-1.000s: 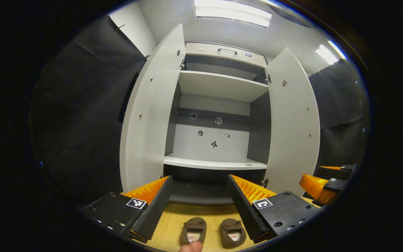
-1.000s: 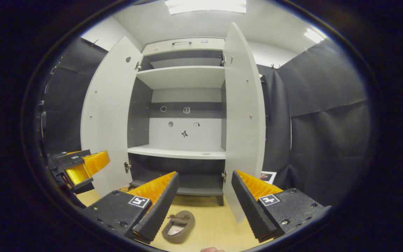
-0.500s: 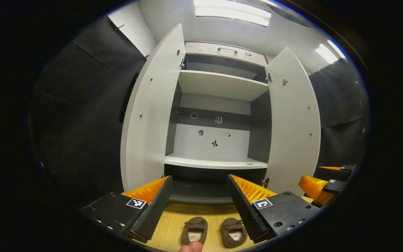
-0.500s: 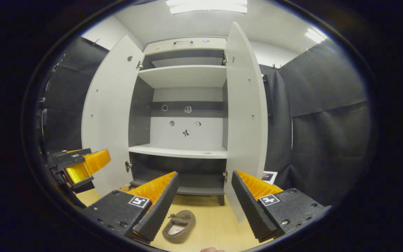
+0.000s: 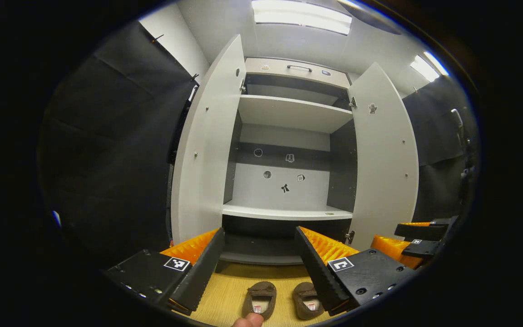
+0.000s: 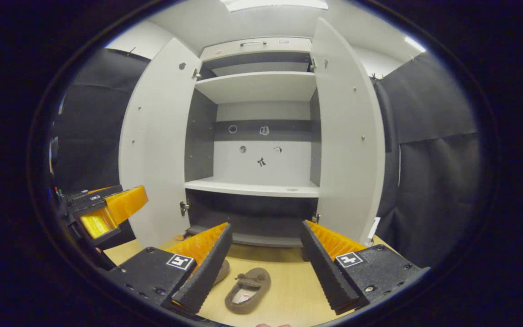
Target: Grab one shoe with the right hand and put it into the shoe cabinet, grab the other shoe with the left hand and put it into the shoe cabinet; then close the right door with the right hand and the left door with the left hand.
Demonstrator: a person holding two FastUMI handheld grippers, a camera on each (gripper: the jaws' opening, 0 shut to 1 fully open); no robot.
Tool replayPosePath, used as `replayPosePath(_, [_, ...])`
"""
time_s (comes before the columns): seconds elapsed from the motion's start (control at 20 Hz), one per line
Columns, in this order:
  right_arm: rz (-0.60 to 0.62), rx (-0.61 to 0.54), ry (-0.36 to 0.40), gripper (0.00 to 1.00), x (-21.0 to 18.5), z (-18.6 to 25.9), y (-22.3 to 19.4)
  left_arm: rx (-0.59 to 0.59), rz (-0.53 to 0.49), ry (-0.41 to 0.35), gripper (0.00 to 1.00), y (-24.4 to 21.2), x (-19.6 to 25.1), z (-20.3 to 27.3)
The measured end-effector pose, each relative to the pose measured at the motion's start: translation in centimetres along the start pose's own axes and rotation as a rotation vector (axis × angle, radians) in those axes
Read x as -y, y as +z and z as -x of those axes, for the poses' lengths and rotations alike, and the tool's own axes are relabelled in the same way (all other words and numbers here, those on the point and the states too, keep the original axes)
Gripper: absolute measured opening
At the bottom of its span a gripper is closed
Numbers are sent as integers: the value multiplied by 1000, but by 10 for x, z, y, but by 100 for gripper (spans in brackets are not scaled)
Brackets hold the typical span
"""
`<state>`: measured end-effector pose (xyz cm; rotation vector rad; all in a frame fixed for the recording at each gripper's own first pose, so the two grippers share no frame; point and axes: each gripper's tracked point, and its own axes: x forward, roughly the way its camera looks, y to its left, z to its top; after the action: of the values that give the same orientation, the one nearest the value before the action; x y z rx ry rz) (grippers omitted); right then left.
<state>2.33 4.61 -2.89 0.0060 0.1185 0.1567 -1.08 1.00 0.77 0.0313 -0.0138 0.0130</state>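
The shoe cabinet (image 5: 288,200) is standing open, shelves bare — both shoes (image 5: 261,299) (image 6: 248,290) lying on the floor (image 6: 288,290); my left tool (image 5: 257,268) and right tool (image 6: 266,263) are gaping, holding nothing.

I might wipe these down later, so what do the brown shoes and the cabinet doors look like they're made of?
The brown slip-on shoes look like soft suede or felt: matte, fuzzy surface. The pale grey cabinet doors look like smooth laminated board: flat, even sheen, small metal fittings showing.

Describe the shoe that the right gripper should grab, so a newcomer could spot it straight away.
Find the tall white shoe cabinet with both doors open. On the wooden floor before it lie two brown slippers; take the right slipper, lying in full sight between the right gripper fingers, not its partly hidden neighbour.
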Motion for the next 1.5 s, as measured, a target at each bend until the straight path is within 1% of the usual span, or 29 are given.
replayPosePath(0.1, [-18,-51,27,99,-8,-9,-16,-2,-2,9,94,-1,-5,2])
replayPosePath(0.3, [-20,-210,92,99,-28,-27,-68,-11,-6,19,94,-3,-11,5])
replayPosePath(0.35, [-21,-246,106,94,-31,-30,-81,-11,-9,21,94,-3,-13,6])
replayPosePath(0.4, [-24,-285,117,94,-34,-34,-96,-13,-11,23,94,-3,-15,6])
replayPosePath(0.45, [-25,-323,124,97,-37,-38,-109,-14,-12,24,94,-3,-16,6])
replayPosePath(0.5, [-20,-363,129,92,-39,-42,-124,-13,-12,24,94,-3,-16,6])
replayPosePath(0.55, [-8,-400,128,92,-40,-46,-138,-11,-13,27,95,-3,-18,6])
replayPosePath(0.6, [7,-436,128,91,-41,-50,-152,-9,-13,30,95,-3,-20,5])
replayPosePath(0.75, [41,-549,153,84,-48,-57,-197,-11,-7,36,94,-4,-21,6])
replayPosePath(0.8, [47,-593,164,79,-51,-60,-214,-11,-6,37,94,-4,-21,5])
replayPosePath(0.85, [50,-636,171,80,-52,-63,-228,-11,-5,39,94,-4,-22,6])
replayPosePath(0.9, [50,-669,174,79,-53,-67,-241,-11,-5,41,95,-4,-22,6])
replayPosePath(0.95, [51,-695,168,75,-52,-72,-251,-10,-5,45,94,-5,-24,5])
replayPosePath(1.0, [52,-719,152,76,-51,-77,-263,-11,-7,53,95,-5,-26,6])
replayPosePath(1.05, [49,-744,143,70,-52,-81,-274,-8,-7,57,94,-5,-27,7])
replayPosePath(1.1, [56,-753,133,67,-53,-86,-281,-8,-8,62,99,-5,-28,8])
replayPosePath(1.15, [77,-750,120,62,-53,-92,-285,-10,-10,68,94,-6,-29,9])
replayPosePath(1.3, [111,-738,94,60,-54,-111,-288,-20,-12,75,94,-10,-32,9])
replayPosePath(1.35, [114,-735,78,53,-52,-118,-291,-21,-10,76,95,-11,-33,9])
replayPosePath(1.45, [131,-716,35,49,-44,-127,-294,-25,-5,75,95,-12,-32,8])
replayPosePath(1.5, [135,-707,15,45,-40,-128,-294,-26,-4,73,94,-13,-31,8])
